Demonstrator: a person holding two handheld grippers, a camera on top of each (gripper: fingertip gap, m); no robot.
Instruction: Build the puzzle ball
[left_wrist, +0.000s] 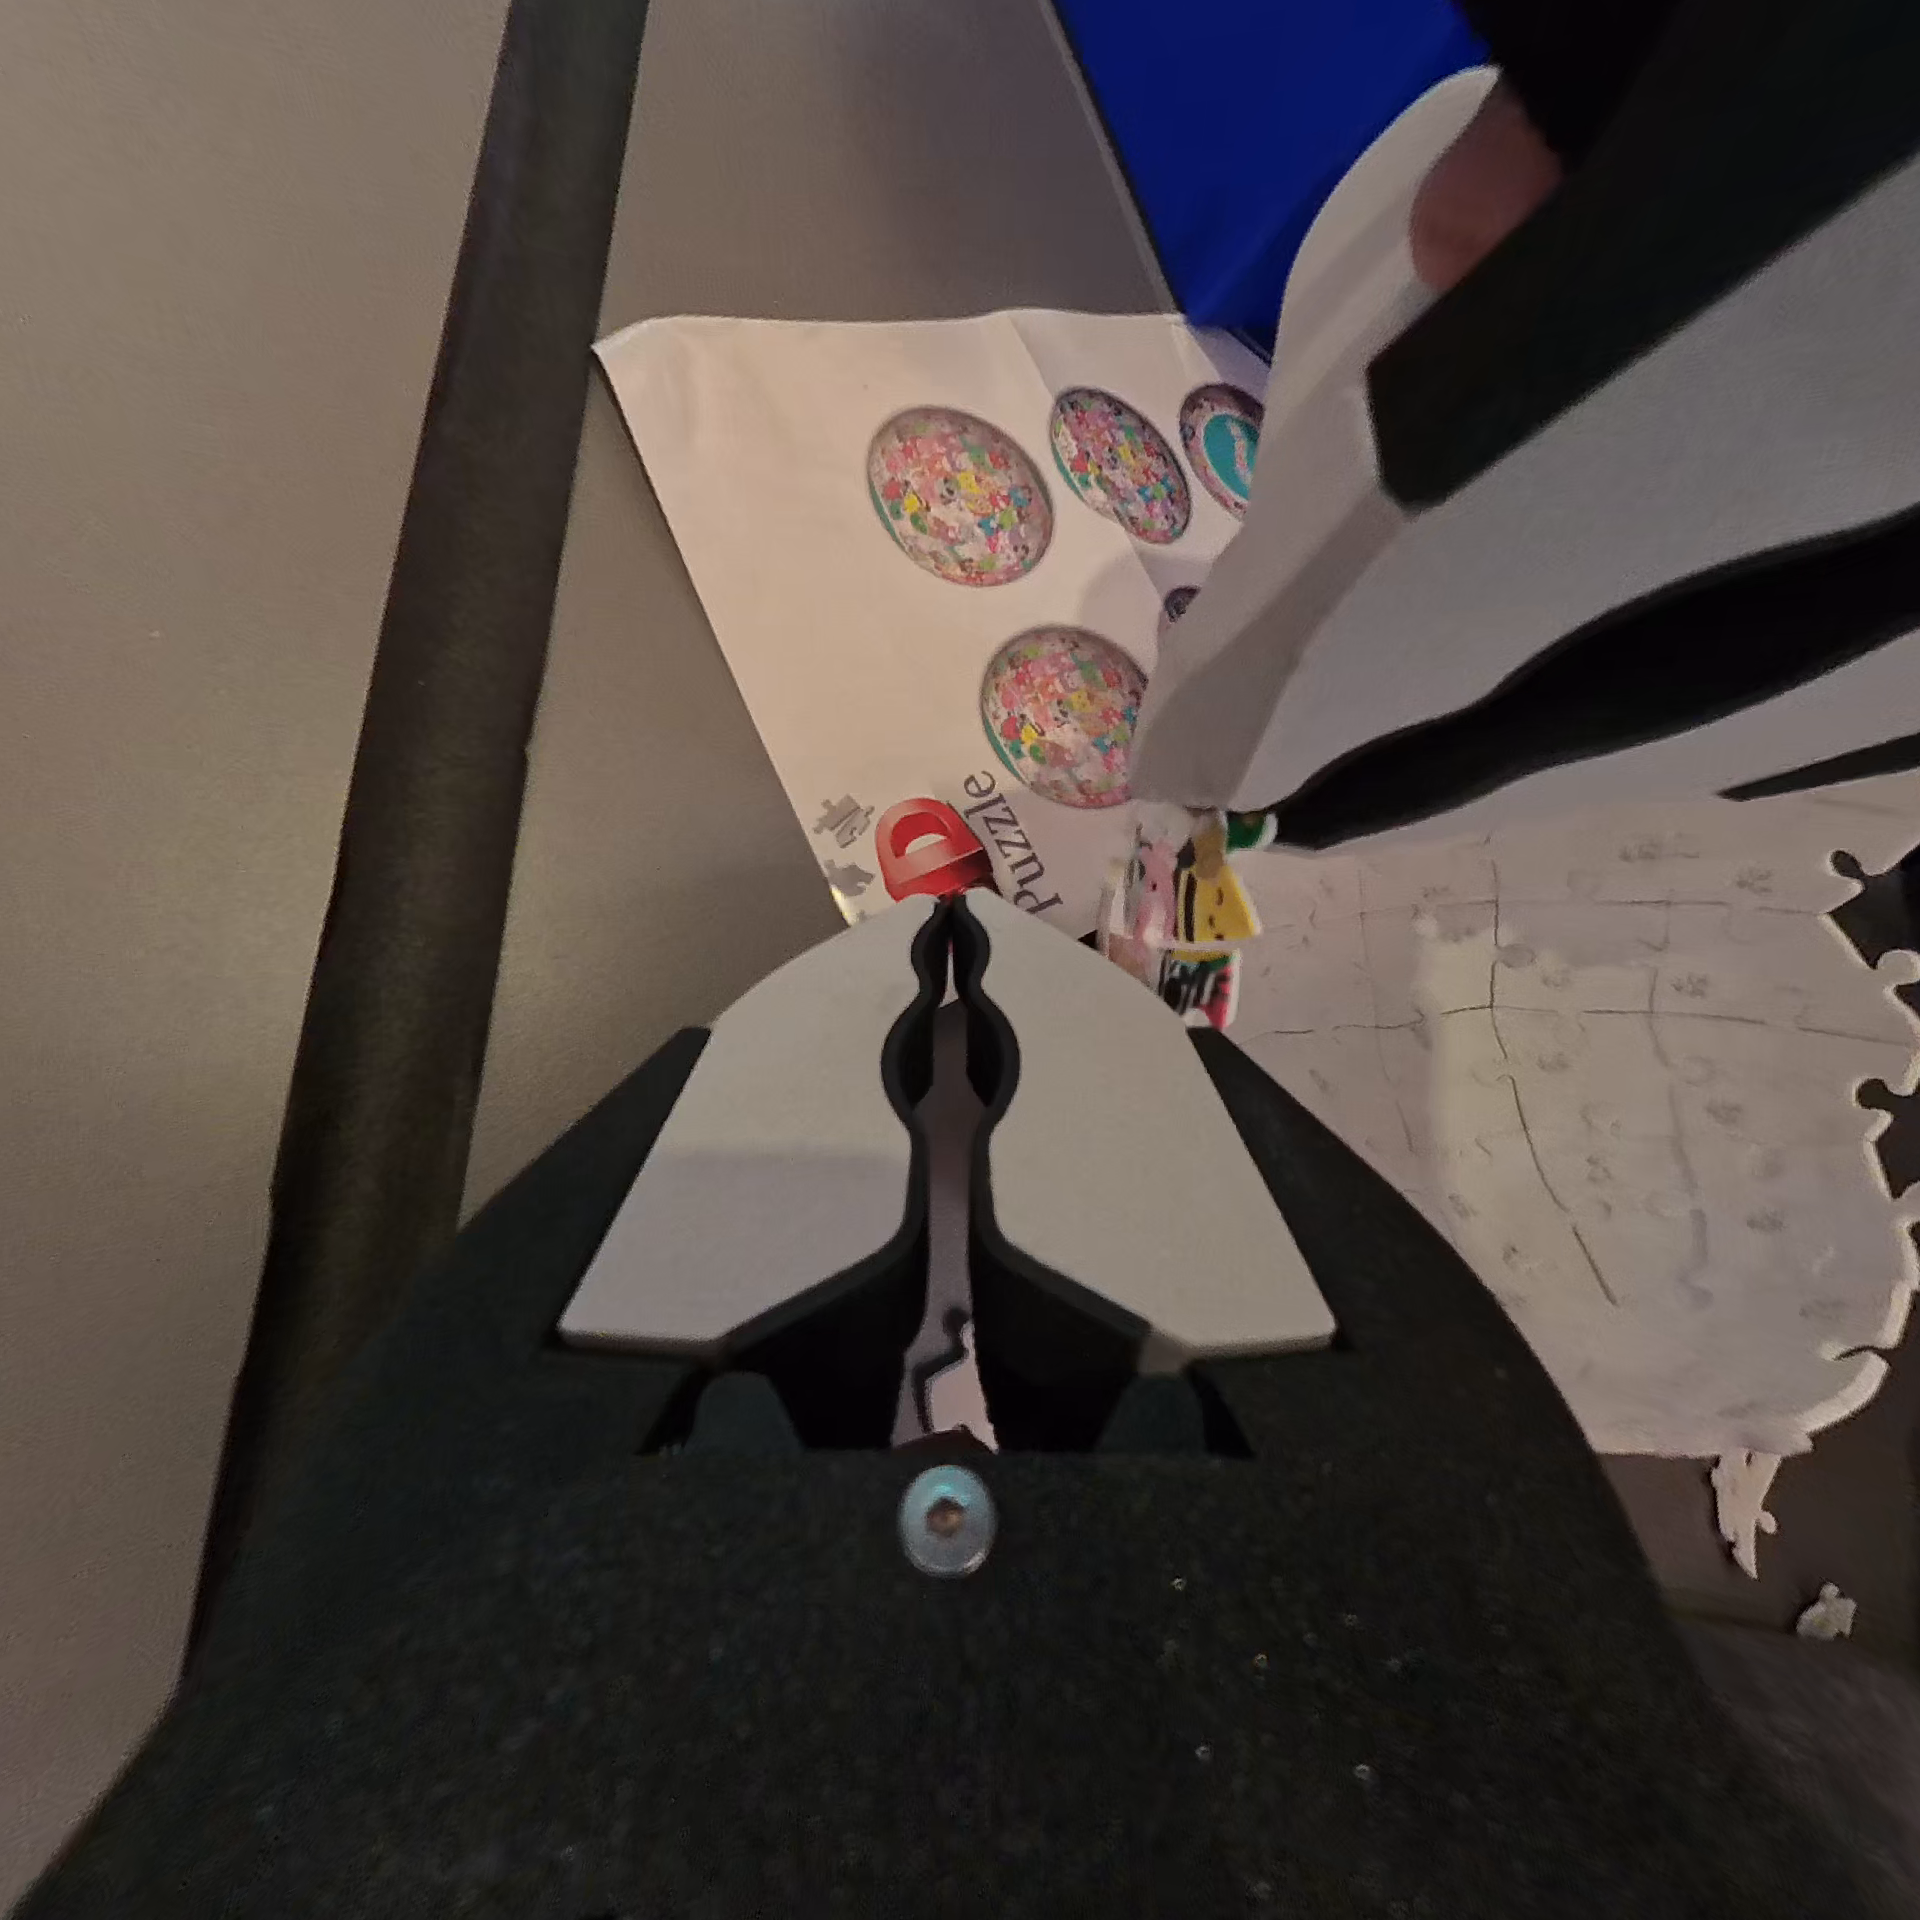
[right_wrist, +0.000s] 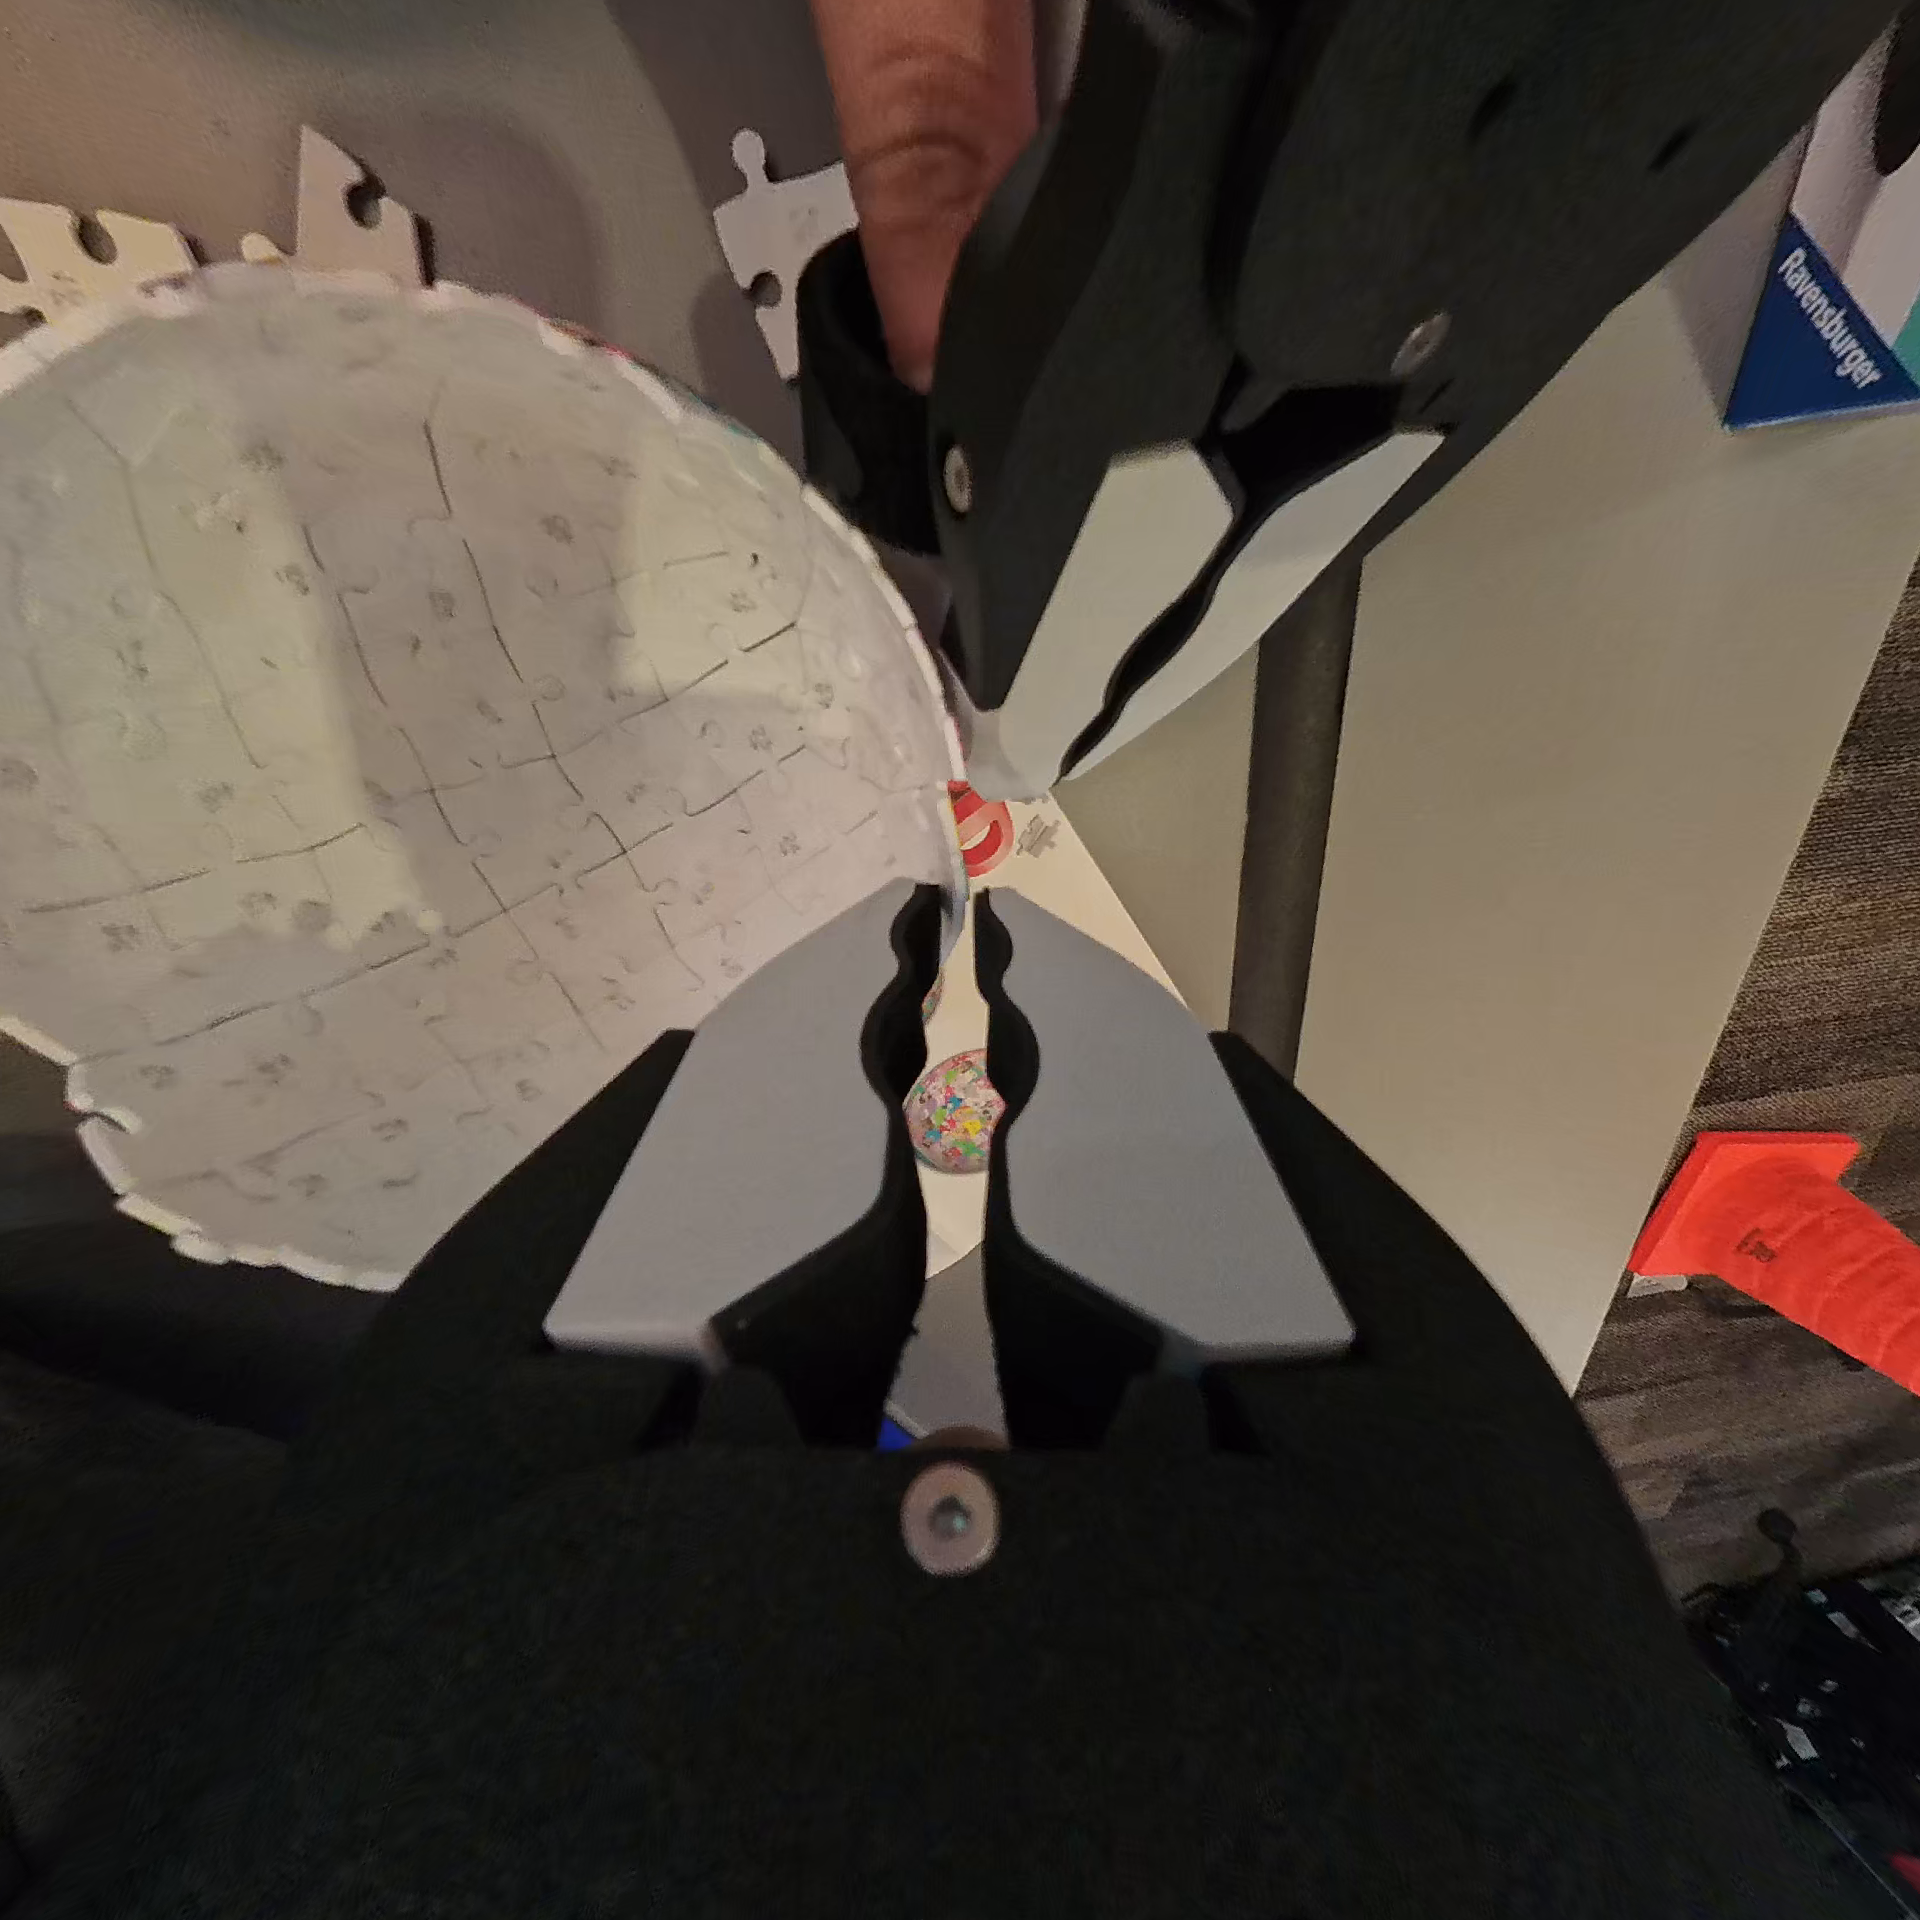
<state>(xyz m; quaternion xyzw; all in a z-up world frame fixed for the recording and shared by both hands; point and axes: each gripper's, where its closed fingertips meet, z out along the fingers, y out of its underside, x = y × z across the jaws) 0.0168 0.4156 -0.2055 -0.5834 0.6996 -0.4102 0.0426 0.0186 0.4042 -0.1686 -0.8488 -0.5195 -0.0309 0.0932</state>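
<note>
The half-built puzzle ball (right_wrist: 416, 727) is a white curved shell seen from the inside, with a jagged rim; it also shows in the left wrist view (left_wrist: 1558, 1091). My right gripper (right_wrist: 961, 904) is shut on the shell's rim and holds it up. From the left wrist view the right gripper (left_wrist: 1195, 810) comes in from the upper right, above a bit of the shell's colourful outer face (left_wrist: 1195, 904). My left gripper (left_wrist: 951, 914) is shut; I cannot tell if it holds anything. In the right wrist view its tips (right_wrist: 1013, 779) sit just beside the shell's rim.
A white instruction sheet (left_wrist: 831, 623) with pictures of the ball lies beneath. A blue box (left_wrist: 1247, 156) stands behind it. Loose white pieces (right_wrist: 790, 239) lie nearby, as do small ones (left_wrist: 1745, 1507). A dark bar (left_wrist: 468, 520) runs on the left. An orange cone (right_wrist: 1787, 1247) lies on the carpet. My right fingertips sit around 4 cm from my left ones.
</note>
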